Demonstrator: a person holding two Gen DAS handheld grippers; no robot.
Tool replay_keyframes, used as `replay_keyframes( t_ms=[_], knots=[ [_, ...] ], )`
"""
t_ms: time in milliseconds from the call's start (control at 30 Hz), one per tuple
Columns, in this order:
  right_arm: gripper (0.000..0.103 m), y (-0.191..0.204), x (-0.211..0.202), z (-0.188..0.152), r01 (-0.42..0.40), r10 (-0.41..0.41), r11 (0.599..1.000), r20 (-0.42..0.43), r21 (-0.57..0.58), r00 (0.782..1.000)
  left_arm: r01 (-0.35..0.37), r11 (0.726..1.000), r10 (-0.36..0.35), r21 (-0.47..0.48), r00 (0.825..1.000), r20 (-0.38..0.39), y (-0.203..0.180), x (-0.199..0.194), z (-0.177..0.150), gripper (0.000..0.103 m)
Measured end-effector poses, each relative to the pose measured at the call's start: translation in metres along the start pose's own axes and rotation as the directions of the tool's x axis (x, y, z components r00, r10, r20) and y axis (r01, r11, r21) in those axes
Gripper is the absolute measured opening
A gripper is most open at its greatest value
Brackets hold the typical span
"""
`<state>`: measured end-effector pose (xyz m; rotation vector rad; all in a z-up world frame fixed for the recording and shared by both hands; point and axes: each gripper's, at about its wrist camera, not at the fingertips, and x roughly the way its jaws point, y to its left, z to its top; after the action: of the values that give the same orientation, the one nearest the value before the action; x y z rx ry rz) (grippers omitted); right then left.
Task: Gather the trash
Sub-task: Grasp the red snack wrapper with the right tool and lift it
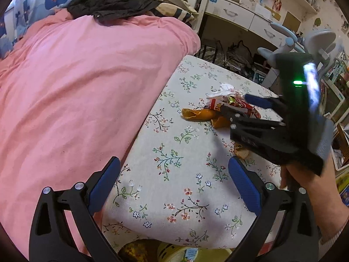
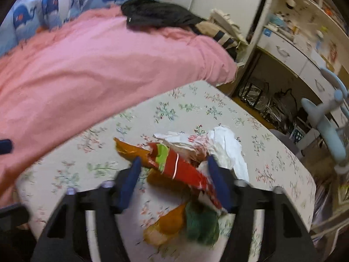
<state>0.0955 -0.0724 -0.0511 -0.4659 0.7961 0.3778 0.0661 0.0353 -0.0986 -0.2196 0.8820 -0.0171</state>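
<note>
**Right gripper straddling the trash pile on the floral table**

The right gripper [image 2: 174, 183] is hovering with its blue pads spread wide, and the red snack wrapper [image 2: 185, 170] is lying between them; whether either pad is touching it cannot be told through the blur. The wrapper's long axis is running diagonally, from ahead-left of the fingers back toward the right pad. Orange peel [image 2: 130, 150] is poking out ahead-left, another peel piece [image 2: 170, 222] and something green [image 2: 202, 222] are sitting nearer the wrist, and crumpled white paper [image 2: 229, 148] is lying ahead-right.

The left gripper [image 1: 174, 181] is also spread wide, holding nothing, poised over bare floral tablecloth [image 1: 174, 174]. The pile is lying well ahead and to its right, partly hidden by the right gripper. A pink duvet [image 1: 76, 87] is crowding the table's left edge.
</note>
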Motion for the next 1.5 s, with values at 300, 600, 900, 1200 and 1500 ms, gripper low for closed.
replay_keyframes(
  t_ms=[300, 600, 900, 1200, 1500],
  knots=[
    [0.012, -0.045, -0.069, -0.029, -0.077, 0.054, 0.979, 0.123, 0.189, 0.991, -0.004, 1.000, 0.004, 0.018, 1.000, -0.028, -0.003, 0.006, -0.003, 0.095],
    [0.006, -0.068, -0.142, -0.103, -0.245, 0.154, 0.881, 0.244, 0.406, 0.957, -0.003, 0.995, 0.008, 0.095, 0.999, -0.051, -0.019, 0.011, -0.013, 0.095],
    [0.006, -0.112, -0.137, -0.169, -0.319, 0.183, 0.674, 0.268, 0.666, 0.946, -0.040, 0.977, 0.043, 0.210, 0.999, -0.012, -0.041, 0.030, 0.000, 0.095],
    [0.042, -0.116, -0.108, -0.194, -0.254, 0.220, 0.613, 0.148, 0.748, 0.964, -0.013, 0.955, 0.014, 0.297, 1.000, -0.002, -0.036, 0.072, 0.039, 0.095],
    [0.051, -0.110, -0.098, -0.194, -0.250, 0.266, 0.650, 0.093, 0.718, 0.959, -0.029, 0.863, 0.035, 0.504, 0.999, -0.003, -0.059, 0.107, 0.052, 0.080]
  ],
)
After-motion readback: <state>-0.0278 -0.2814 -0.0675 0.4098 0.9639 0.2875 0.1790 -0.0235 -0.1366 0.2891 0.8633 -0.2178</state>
